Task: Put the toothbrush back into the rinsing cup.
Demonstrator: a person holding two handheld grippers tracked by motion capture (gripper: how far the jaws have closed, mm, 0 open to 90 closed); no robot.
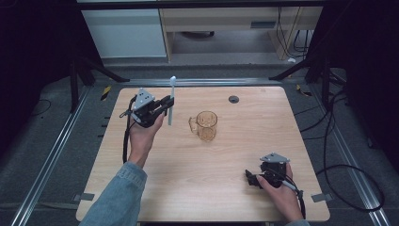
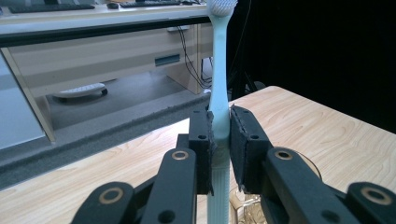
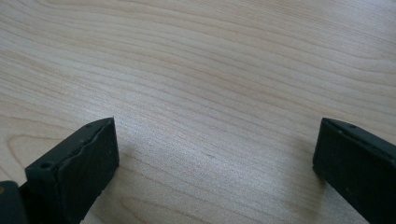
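1. The left tongs (image 2: 219,140) are pinching a pale toothbrush (image 2: 218,84) by its handle; in the left gripper view both black pads are pressing on the handle at the lower middle of the frame, with the bristled head rising to the top edge.
2. In the high view the left tongs (image 1: 165,102) are sitting in the upper left of the table (image 1: 263,141), holding the toothbrush (image 1: 171,101) upright above the wood, its head uppermost.
3. The right tongs (image 3: 215,154) are standing spread wide in the right gripper view, with bare wood grain between the two pads and nothing touching them.
4. The high view is placing the right tongs (image 1: 250,179) at the lower right of the table, well apart from the toothbrush, with a hand wrapped around the gripper body.
5. A clear amber glass mug (image 1: 205,125) is standing near the centre of the high view, just to the right of the toothbrush; the left gripper view is catching part of its rim (image 2: 306,161) behind the right-hand pad.
6. The left gripper view is also showing desks and cables beyond the table's far edge.
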